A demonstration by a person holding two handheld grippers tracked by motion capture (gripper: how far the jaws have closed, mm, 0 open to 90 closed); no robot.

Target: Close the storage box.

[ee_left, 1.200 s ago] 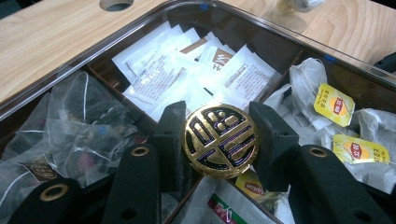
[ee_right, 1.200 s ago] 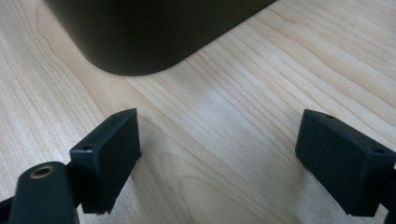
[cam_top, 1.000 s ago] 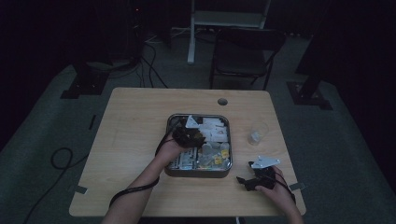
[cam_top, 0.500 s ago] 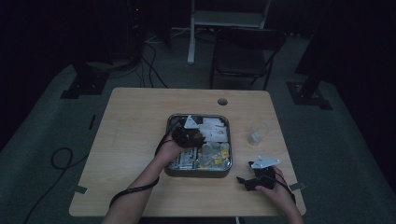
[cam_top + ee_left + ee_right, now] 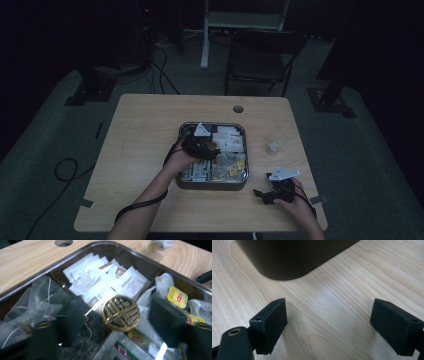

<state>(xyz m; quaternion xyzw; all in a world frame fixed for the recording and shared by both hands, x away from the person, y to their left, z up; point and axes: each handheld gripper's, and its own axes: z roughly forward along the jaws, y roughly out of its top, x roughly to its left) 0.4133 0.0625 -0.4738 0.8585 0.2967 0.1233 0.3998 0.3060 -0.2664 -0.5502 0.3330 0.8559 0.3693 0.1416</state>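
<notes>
A pale wooden table (image 5: 145,150) stands on a dark floor, with a round hole (image 5: 238,108) near its far edge and a dark folding chair (image 5: 260,55) behind it. At the middle of the table sits a square metal tray (image 5: 212,184) with rounded corners, split into compartments. In the left gripper view its far compartment holds a fan of white paper sachets (image 5: 100,280); the one to the left holds mesh tea bags (image 5: 37,305) with strings, and the one to the right holds tea bags with yellow tags (image 5: 177,297). To the right of the tray, apart from it, stands a small clear cup (image 5: 276,142).

The left gripper (image 5: 201,146) hangs over the middle of the tray, its hand (image 5: 177,160) coming in from the near side. Its jaws stand well apart, one over the mesh bags and one over the yellow-tagged bags, with nothing between them. A round gold and black foil-wrapped disc (image 5: 120,313) lies in the tray between the two jaws, touching neither.

The right gripper (image 5: 265,196) rests low on the table near the tray's near right corner. Its jaws are wide open and empty, bare wood between them and the tray's dark rounded corner just ahead.
</notes>
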